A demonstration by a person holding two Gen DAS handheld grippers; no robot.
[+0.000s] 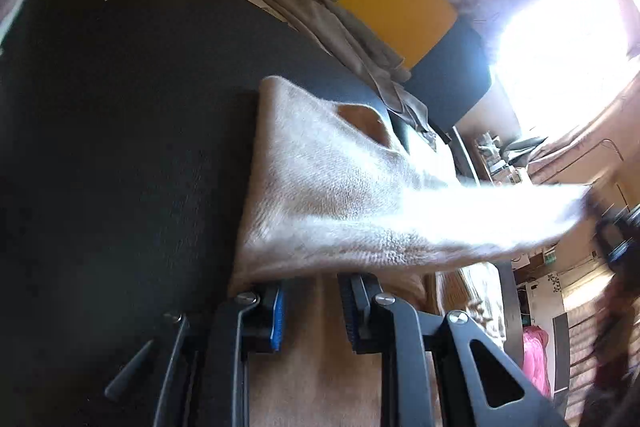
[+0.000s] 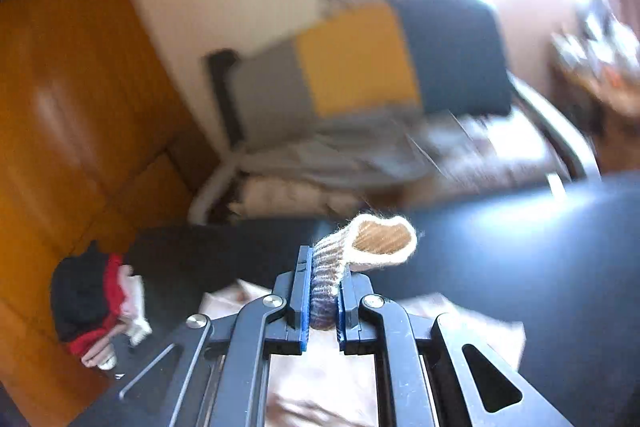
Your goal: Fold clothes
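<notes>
Sock (image 1: pixel 340 195), beige and ribbed, stretched above dark bench (image 1: pixel 120 147). Left tongs (image 1: pixel 312 303) gaping, fabric draped over the tips, grip not clear. Right tongs (image 2: pixel 324 291) clamped on the sock's cuff (image 2: pixel 380 239), which flares open past the tips. Beyond, red-and-black clothes (image 2: pixel 92 299) heaped at bench edge; yellow panel (image 2: pixel 356 63) farther back

Both wrist views close, low over black table (image 1: pixel 120 107), sharing yellow cushion (image 2: pixel 356 63).
</notes>
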